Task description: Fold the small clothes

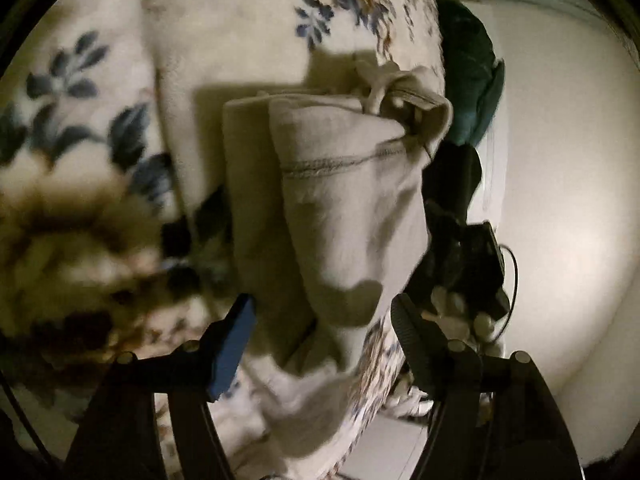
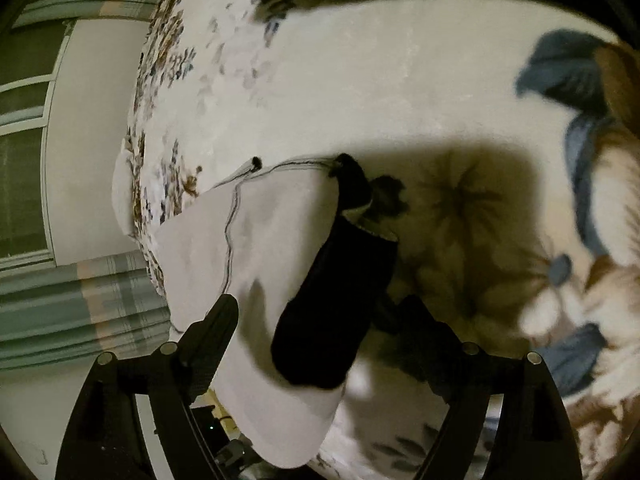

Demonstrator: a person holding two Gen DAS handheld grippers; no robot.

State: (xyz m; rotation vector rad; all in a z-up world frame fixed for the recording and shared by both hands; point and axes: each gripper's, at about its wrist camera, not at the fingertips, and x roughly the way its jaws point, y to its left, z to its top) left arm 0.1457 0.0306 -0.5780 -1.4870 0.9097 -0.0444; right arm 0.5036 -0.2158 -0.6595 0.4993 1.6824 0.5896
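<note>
- We read this step as laying down and tidying: the folded cream garment [image 1: 336, 216] lies on the floral bed cover [image 1: 240, 32], close to the bed's edge, with its drawstring end [image 1: 384, 88] pointing away from the left claw [image 1: 322, 316].
- The left claw stands apart, its fingers either side of the near end of the garment, and no pad presses the cloth as far as we can see.
- In the right wrist view a pale garment [image 2: 256, 240] lies on the same cover at the bed's edge, with a black piece [image 2: 336, 300] lying on it; whether that is a separate item or part of the same one we cannot tell.
- The right claw [image 2: 320, 312] is also spread wide, with the black piece between the fingers but nothing gripped.
- To do this well we would judge it best to lift both claws straight clear, so the fingers do not drag the fold open.
- The near end of the pale garment hangs over the bed's edge, so we would nudge it inward before letting it be; it could slide off.
- We would also tuck the loose drawstring in, lest it catch a finger.
</note>
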